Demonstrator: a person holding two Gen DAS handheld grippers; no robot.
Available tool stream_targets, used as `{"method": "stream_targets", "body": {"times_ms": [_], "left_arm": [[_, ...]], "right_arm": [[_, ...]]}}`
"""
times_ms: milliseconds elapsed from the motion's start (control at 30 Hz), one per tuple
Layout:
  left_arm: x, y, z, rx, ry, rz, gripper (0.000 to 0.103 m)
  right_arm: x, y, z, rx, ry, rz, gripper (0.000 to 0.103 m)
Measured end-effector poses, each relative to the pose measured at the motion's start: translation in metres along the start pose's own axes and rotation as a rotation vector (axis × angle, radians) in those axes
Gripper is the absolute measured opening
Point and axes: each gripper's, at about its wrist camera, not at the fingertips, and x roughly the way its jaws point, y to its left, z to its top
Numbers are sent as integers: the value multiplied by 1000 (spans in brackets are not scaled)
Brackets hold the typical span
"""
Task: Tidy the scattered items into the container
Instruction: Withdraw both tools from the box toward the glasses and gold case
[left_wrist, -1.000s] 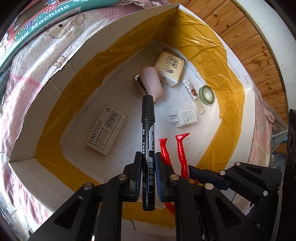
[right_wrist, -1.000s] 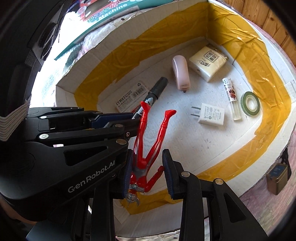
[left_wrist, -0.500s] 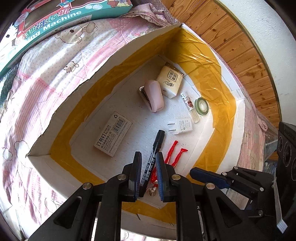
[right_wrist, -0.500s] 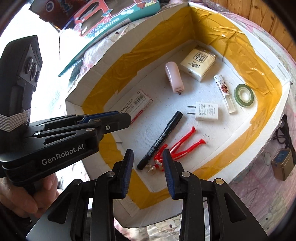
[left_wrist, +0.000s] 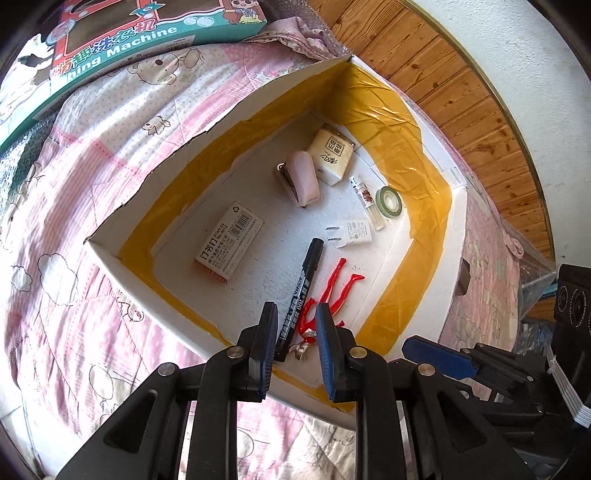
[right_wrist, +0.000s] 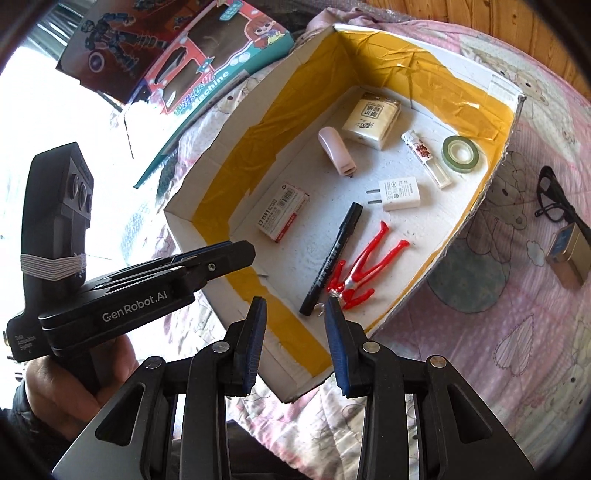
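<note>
Hovering above the near edge of the cardboard box (left_wrist: 122, 229), the left gripper (left_wrist: 295, 343) and right gripper (right_wrist: 293, 343) are both gaping with nothing between their jaws. The black marker (right_wrist: 332, 254) and red figure (right_wrist: 364, 269) are lying side by side at lower centre of the box floor, likely because it is bare there. Glasses (right_wrist: 554, 199) and a small tin (right_wrist: 570, 254) are waiting on the bed quilt (right_wrist: 498, 332) at the right.

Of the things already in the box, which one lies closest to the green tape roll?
The small clear vial with the red print. It lies right beside the green tape roll, between the roll and the white plug adapter; every other item lies farther off.
</note>
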Motion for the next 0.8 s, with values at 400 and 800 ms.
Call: {"method": "stream_targets", "body": {"times_ms": [400, 800], "left_arm": [[-30, -32, -19, 76, -43, -19, 26], [-24, -126, -29, 246, -11, -85, 36]], "right_arm": [[-32, -7, -25, 66, -103, 68, 36], [-86, -83, -61, 250, -232, 31, 37]]}}
